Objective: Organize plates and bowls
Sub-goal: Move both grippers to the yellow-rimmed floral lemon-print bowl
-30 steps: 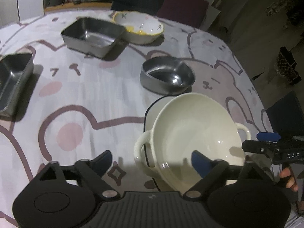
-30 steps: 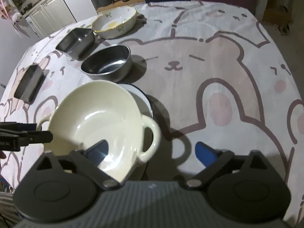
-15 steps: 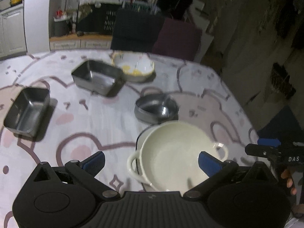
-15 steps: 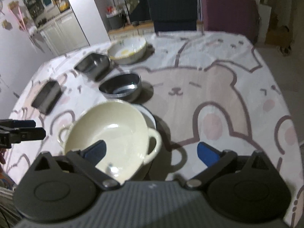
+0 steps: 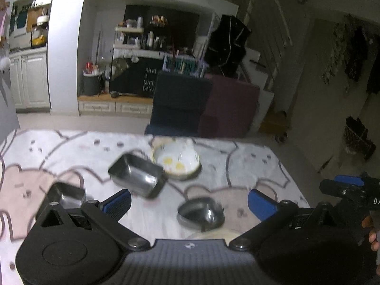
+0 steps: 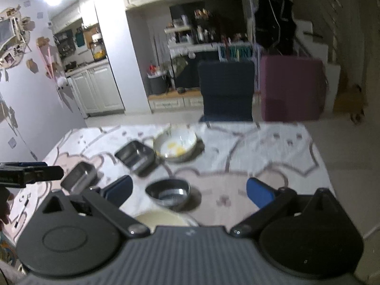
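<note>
Lifting clear, both tongs, left (image 5: pixel 188 201) and right (image 6: pixel 188 191), gaped wide and empty. Cream bowl (image 6: pixel 163 218) sat released on bench (image 5: pixel 249 166); next dish likely.

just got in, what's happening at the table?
A person holds a gripper in each hand over a table set with dishes. The left gripper and right gripper are both open and hold nothing. Below them a cream two-handled bowl sits on the bear-print tablecloth, its rim just showing. Further out stand a round steel bowl, two rectangular steel pans and a white bowl with yellow marks.
</note>
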`<state>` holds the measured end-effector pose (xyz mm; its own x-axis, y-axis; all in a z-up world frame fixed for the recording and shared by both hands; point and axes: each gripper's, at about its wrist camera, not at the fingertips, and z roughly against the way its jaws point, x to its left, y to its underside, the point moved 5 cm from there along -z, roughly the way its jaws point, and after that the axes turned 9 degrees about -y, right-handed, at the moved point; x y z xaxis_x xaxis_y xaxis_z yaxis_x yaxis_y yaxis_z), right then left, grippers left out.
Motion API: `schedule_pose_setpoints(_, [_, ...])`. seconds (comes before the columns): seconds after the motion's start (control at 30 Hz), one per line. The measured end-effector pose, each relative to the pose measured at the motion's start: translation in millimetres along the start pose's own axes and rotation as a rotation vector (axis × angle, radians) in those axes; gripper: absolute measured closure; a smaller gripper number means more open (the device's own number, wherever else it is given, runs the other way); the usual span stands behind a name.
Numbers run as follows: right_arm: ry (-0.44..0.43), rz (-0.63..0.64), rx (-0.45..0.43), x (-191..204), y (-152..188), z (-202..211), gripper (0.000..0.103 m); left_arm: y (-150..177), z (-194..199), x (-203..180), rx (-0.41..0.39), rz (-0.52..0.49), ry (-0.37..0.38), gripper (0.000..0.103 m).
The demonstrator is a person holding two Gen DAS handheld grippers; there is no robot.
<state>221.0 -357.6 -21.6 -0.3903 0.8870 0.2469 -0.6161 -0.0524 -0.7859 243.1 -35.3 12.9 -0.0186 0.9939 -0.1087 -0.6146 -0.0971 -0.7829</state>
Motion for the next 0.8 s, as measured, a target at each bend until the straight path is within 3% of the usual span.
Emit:
schedule_pose_setpoints(0.17, [-0.017, 0.023, -0.029, -7.8, -43.0, -27.5, 0.001, -36.8, -35.5, 5.8, -0.040, -0.020, -0.030, 0.000])
schedule_pose_setpoints(0.4, [-0.014, 0.066, -0.009, -35.5, -84.1, -102.8, 0.001, -69.5, -114.5, 21.2, -0.048, -0.031, -0.030, 0.000])
schedule_pose_setpoints(0.57, [-0.020, 0.075, 0.005, -52.5, -98.2, -161.4, 0.001, -79.4, -174.9, 29.5, -0.028, -0.034, -0.013, 0.002])
schedule_pose_setpoints(0.73, [-0.019, 0.045, 0.034, -70.2, -100.0, -213.2, 0.001, -80.9, -237.6, 30.6, 0.025, -0.062, -0.008, 0.009])
schedule_pose_setpoints(0.8, [-0.019, 0.032, 0.058, -78.8, -102.6, -238.4, 0.001, -78.1, -257.7, 30.4, 0.054, -0.071, -0.002, 0.017])
